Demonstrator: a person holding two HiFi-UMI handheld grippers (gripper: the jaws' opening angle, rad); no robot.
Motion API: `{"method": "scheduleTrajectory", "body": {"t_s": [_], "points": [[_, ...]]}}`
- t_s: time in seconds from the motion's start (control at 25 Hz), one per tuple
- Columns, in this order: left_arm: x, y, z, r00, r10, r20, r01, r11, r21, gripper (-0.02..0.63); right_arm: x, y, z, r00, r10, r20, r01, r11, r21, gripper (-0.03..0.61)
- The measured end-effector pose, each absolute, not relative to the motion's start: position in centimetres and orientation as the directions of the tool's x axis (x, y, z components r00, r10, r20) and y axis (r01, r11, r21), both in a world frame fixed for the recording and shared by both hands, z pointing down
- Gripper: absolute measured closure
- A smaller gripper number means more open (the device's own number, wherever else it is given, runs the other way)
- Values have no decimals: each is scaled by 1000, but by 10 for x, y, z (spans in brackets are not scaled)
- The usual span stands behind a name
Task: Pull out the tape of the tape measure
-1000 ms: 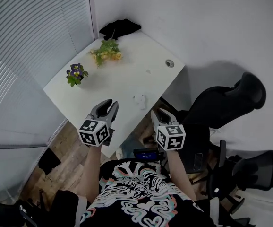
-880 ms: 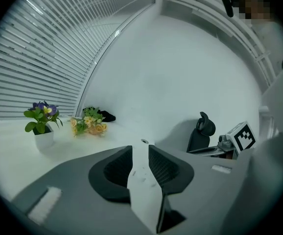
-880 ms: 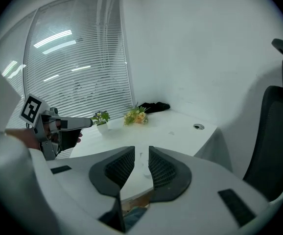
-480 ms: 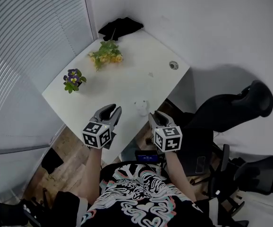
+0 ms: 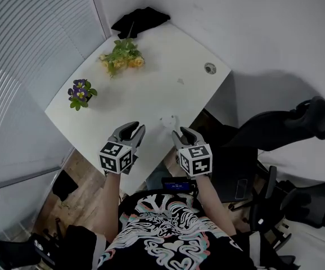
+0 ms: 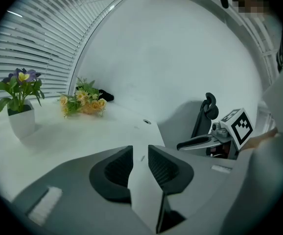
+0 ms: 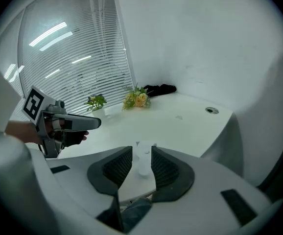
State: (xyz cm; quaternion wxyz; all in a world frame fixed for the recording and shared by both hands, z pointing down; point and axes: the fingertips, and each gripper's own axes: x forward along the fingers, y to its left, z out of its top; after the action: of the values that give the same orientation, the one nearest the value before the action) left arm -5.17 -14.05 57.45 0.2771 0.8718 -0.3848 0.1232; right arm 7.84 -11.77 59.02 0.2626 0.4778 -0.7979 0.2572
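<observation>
a: where's the tape measure (image 5: 168, 121)?
b: on the white table (image 5: 145, 89), near its front edge, just ahead of the right gripper (image 7: 141, 151).
a: the tongs?
b: right jaws have just been opening; the tape measure shows between them, untouched. the left gripper (image 6: 140, 151) is slightly spread, empty.

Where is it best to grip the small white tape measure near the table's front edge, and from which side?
Likely across its body, from the near edge of the table with the right gripper: the tape measure lies close to that edge, in line with the gripper's gap. Its jaws have just been opening and grip nothing yet.
</observation>
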Motion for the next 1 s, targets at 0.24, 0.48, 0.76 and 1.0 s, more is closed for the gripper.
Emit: {"method": "scheduleTrajectory", "body": {"t_s": [0.24, 0.48, 0.76, 1.0], "points": [[-46, -149, 589, 690, -561, 458, -723, -569, 392, 517, 80, -123, 607, -401, -599, 693, -898, 407, -168, 438], [-34, -155, 602, 703, -520, 485, -705, -598, 382, 520, 79, -129, 621, -408, -571, 712, -893, 414, -179, 426], [-17, -158, 620, 716, -456, 528, -674, -648, 354, 523, 78, -133, 635, -419, -539, 730, -884, 424, -194, 422], [-5, -162, 632, 714, -422, 560, -658, -678, 328, 523, 78, -137, 643, -424, -523, 739, -879, 434, -197, 416]]}}
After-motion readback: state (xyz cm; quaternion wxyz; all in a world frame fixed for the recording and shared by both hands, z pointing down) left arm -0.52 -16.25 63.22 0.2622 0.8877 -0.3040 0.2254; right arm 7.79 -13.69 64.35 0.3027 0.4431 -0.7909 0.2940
